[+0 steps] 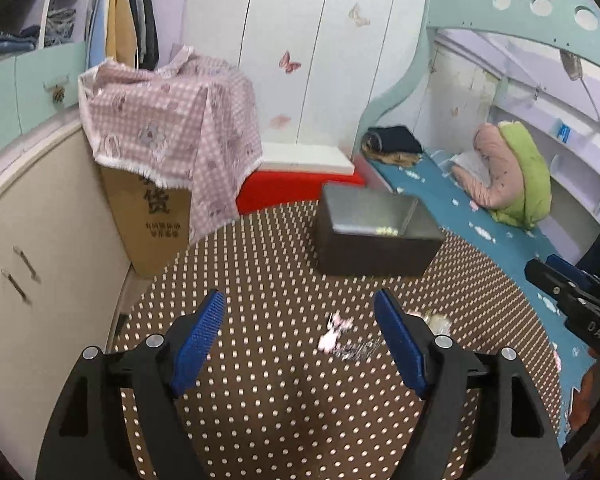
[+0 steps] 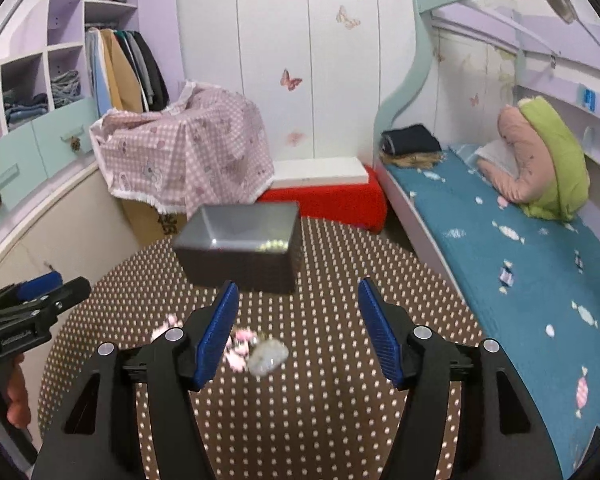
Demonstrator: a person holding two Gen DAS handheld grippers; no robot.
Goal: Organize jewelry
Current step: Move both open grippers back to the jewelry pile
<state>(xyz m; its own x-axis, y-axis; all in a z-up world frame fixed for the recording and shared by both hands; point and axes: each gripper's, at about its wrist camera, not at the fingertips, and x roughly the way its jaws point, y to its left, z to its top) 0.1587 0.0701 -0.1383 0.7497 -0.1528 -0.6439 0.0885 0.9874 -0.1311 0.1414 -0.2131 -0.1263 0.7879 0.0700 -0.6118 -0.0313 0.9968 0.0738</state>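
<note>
Jaws of both grippers gape empty above one box (image 1: 376, 236) and two blurred jewelry heaps (image 2: 256, 350).

Your box (image 2: 240, 248) sits at the far side of the tabletop (image 2: 320, 420); the loose jewelry (image 2: 260, 350) lies nearer you, the bed (image 2: 520, 264) to your right.

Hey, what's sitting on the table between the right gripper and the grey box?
Only bare dotted tablecloth lies between the open right gripper and the grey box in the right wrist view; the pink jewelry pieces lie nearer, lower left.
</note>
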